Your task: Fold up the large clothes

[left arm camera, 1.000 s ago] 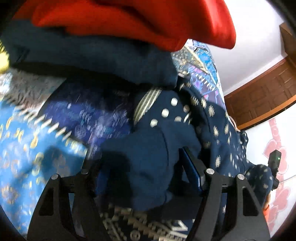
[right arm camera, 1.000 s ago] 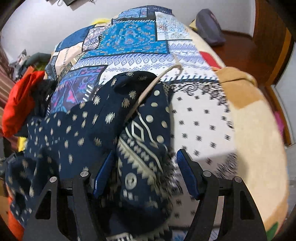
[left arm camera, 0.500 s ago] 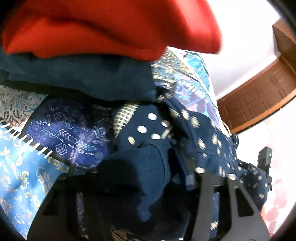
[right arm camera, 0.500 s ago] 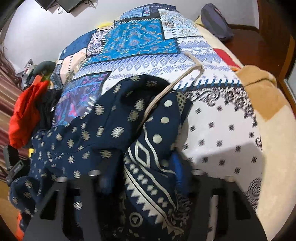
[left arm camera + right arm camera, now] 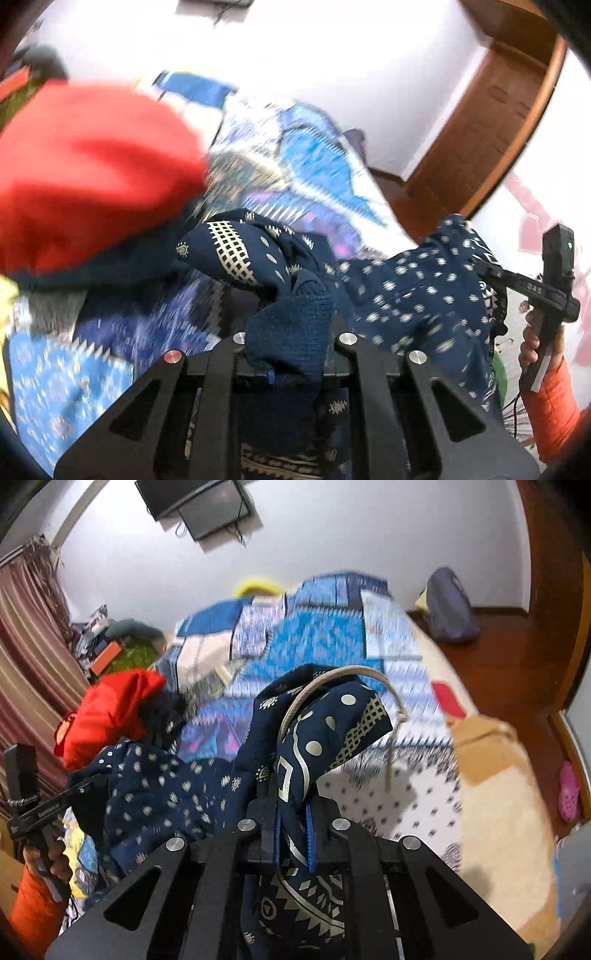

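Note:
A navy garment with cream dots and geometric print hangs between my two grippers, lifted off the bed. My left gripper is shut on a bunched navy edge of it. My right gripper is shut on another bunched part, where a cream drawstring loops out. The cloth sags between them. The right gripper and its hand show at the right of the left wrist view; the left one shows at the left of the right wrist view.
The bed has a blue patchwork cover with a beige blanket on its right side. A red garment on dark clothes lies at the bed's left. A wooden floor, a purple bag and a door lie beyond.
Both grippers closed on the navy garment and rose, tilting up, so the cloth left the bed and the walls came into view.

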Demonstrator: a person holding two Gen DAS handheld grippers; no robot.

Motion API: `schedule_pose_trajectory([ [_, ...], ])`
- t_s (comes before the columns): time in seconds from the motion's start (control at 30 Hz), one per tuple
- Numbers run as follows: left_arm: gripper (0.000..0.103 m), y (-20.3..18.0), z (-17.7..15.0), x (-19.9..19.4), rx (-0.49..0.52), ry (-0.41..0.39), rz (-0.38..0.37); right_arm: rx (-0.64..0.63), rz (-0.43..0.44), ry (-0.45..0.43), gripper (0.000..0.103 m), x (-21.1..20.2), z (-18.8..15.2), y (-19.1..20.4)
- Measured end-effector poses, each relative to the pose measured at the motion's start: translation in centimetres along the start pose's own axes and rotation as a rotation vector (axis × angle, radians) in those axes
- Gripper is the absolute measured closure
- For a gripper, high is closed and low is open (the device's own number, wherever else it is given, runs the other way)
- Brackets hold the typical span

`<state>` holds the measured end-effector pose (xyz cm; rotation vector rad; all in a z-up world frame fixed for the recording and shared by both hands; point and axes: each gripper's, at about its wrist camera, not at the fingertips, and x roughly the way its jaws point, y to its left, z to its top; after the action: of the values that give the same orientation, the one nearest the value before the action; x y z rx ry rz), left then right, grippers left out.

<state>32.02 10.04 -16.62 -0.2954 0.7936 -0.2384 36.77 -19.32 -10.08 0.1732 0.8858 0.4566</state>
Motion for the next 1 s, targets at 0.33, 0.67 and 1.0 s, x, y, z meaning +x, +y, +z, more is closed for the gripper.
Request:
schedule_pose_trajectory([
  [0.33, 0.090, -2.0, 5.1, 4.1, 0.102, 0.005, 0.042, -0.038, -0.128, -0.027, 0.099, 1.8, 4.8, -1.7],
  [0.67, 0.090, 5.8, 4.5, 11.9, -0.046, 0.146, 0.163, -0.040, -0.254, 0.108, 0.099, 9.3, 3.4, -6.0],
  [1.0, 0.078, 6.0, 3.3, 14.0, 0.002, 0.190, 0.224, 0.018, -0.295, 0.140, 0.099, 9.9, 3.5, -9.1],
])
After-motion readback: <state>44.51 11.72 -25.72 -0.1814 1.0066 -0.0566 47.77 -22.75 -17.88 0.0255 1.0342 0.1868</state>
